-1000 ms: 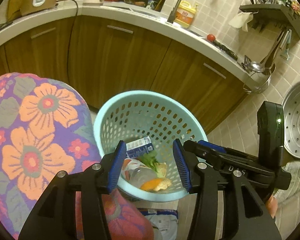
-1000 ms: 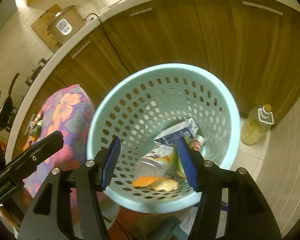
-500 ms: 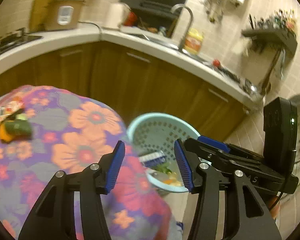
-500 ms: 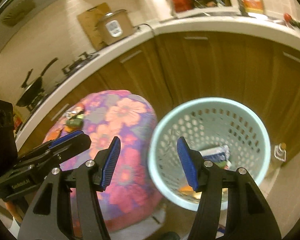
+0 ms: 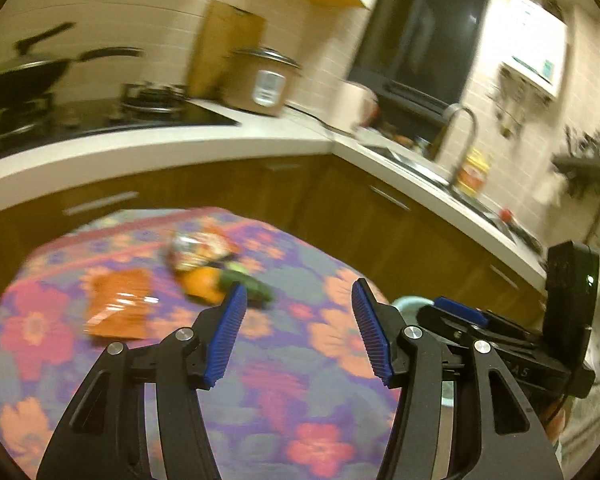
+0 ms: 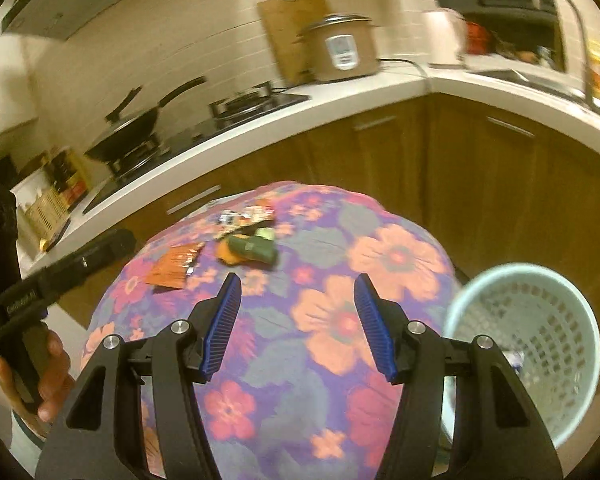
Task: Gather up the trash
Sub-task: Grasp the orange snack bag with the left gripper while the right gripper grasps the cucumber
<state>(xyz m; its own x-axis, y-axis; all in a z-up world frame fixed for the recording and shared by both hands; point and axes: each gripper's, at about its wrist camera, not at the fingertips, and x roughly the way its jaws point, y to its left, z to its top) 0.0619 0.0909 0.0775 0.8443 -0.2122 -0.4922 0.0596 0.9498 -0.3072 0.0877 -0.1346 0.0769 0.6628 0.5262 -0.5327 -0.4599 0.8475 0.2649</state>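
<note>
**Both grippers empty over floral table, trash ahead**

Kitchen corner with white worktop (image 6: pixel 260 128) and brown wooden cabinet fronts is seen behind a round table covered by a purple cloth with orange and pink flowers (image 6: pixel 324 320). Trash is grouped on the far part of the cloth: a flat orange foil snack packet (image 5: pixel 120 304), a crumpled printed wrapper (image 5: pixel 200 248), a piece of orange peel (image 5: pixel 202 290) and a dark green vegetable piece (image 5: pixel 248 286), the last two touching. The pale blue perforated plastic basket (image 6: pixel 528 340) is seen beside the table at the right in the right wrist view, with some trash inside; details are blurred.

The left gripper (image 5: pixel 298 332) is held above the cloth, jaws spread apart, having just been opening, nothing between the blue ribbed pads. The right gripper (image 6: pixel 298 324) is likewise spread with nothing gripped, also over the cloth, near the trash but apart from it. A hand (image 6: pixel 48 376) is seen on the left gripper's handle. A black wok (image 6: pixel 128 128) and a brown rice cooker (image 6: pixel 342 48) are noted on the worktop.
</note>
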